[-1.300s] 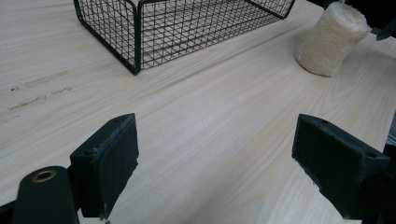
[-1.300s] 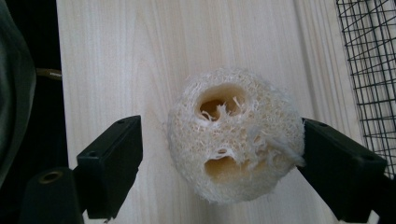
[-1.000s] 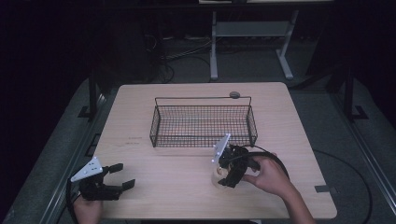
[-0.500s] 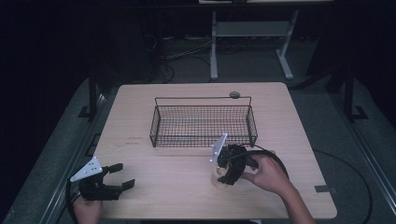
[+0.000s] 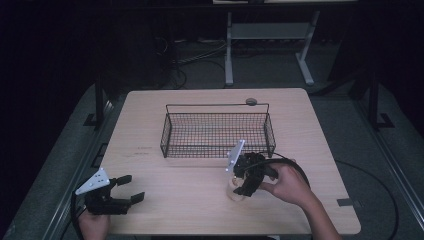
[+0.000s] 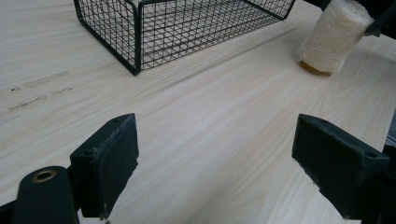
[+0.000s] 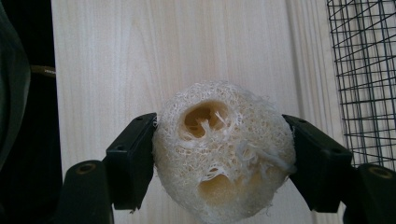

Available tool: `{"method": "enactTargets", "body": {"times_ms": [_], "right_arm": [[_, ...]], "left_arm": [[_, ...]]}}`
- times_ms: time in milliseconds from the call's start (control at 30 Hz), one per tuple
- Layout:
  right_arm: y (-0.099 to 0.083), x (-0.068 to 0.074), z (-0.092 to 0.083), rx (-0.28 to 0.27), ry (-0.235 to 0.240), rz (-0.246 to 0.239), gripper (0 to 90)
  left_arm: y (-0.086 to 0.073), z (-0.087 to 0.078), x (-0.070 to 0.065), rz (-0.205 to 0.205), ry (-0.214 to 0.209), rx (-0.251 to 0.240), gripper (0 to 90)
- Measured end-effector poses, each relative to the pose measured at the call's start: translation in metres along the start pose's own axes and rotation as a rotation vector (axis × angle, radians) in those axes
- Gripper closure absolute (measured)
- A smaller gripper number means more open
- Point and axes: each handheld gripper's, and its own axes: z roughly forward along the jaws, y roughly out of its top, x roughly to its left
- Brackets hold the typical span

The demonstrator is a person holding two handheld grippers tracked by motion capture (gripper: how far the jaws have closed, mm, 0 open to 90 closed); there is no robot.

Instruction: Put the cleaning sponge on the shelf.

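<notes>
Finding the loofah piece (image 7: 224, 154) pinched crosswise in the right claw (image 7: 219, 140), both black pads pressing into its fibrous flanks, its hollow end facing the right gripper view's camera. Seeing it in the left gripper view as a pale cylinder (image 6: 334, 37), leaning a little, its lower end touching the counter (image 5: 175, 200) or sitting just on it (shadow directly beneath; no clear gap). Placing it in the high view (image 5: 236, 190) near the front of the counter, just ahead of the wire basket's (image 5: 215, 105) near wall and outside it.

Noting the right claw (image 5: 245, 185) pointing downward over the loofah piece, the right hand (image 5: 285, 182) wrapping the body behind it, cable looping beside. Recording the basket mesh (image 7: 369, 70) at the right edge of the right gripper view, close by but not touching.

Noting the left claw (image 6: 215, 154) standing spread wide, nothing between its pads, bare wood below. Locating it (image 5: 131, 189) low at the front left corner, well apart from the loofah piece and the basket (image 6: 135, 46), the left hand (image 5: 92, 222) holding it from the counter's edge.

Judging progress: grasp done, pads seated firmly. Judging the lift as not yet begun or barely so. Seeing nothing inside the basket. Taking the basket as the likely destination, leaving the raising, the carry over the near wall and the release.
</notes>
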Motion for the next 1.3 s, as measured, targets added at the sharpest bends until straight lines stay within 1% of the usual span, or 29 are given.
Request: {"method": "enactTargets", "body": {"times_ms": [67, 133, 200, 233, 300, 600, 700, 833, 1067, 1167, 1300], "right_arm": [[0.001, -0.001, -0.002, 0.007, -0.001, -0.005, 29.7], [0.004, -0.002, -0.005, 0.003, -0.003, -0.009, 29.7], [0.005, -0.003, -0.007, 0.000, 0.001, -0.009, 29.7], [0.007, -0.004, -0.010, 0.006, -0.006, -0.015, 29.7], [0.007, -0.004, -0.011, 0.007, -0.006, -0.015, 29.7], [0.016, -0.014, -0.025, 0.001, -0.009, -0.029, 29.7], [0.019, -0.017, -0.029, 0.007, -0.013, -0.033, 29.7], [0.020, -0.022, -0.032, -0.006, -0.007, -0.028, 29.7], [0.023, -0.029, -0.035, -0.002, -0.006, -0.020, 29.7], [0.023, -0.032, -0.037, -0.018, -0.001, -0.017, 29.7], [0.026, -0.038, -0.038, -0.008, 0.001, -0.013, 29.7]], "left_arm": [[0.000, 0.000, 0.000, 0.001, 0.000, 0.002, 13.4], [0.000, 0.000, 0.001, 0.006, 0.001, 0.002, 13.4], [0.000, -0.001, 0.001, 0.003, 0.001, 0.002, 13.4], [0.000, -0.001, 0.001, 0.003, 0.001, 0.002, 13.4], [0.000, -0.001, 0.001, 0.002, 0.001, 0.000, 13.4], [0.000, -0.001, 0.001, 0.003, 0.001, 0.001, 13.4], [0.000, -0.001, 0.001, 0.003, 0.001, 0.002, 13.4], [0.000, -0.001, 0.001, 0.002, 0.001, 0.000, 13.4], [0.000, -0.001, 0.001, 0.002, 0.001, 0.000, 13.4], [0.000, -0.001, 0.001, 0.001, 0.002, -0.001, 13.4], [0.000, -0.002, 0.002, -0.002, 0.004, -0.003, 13.4]]}}
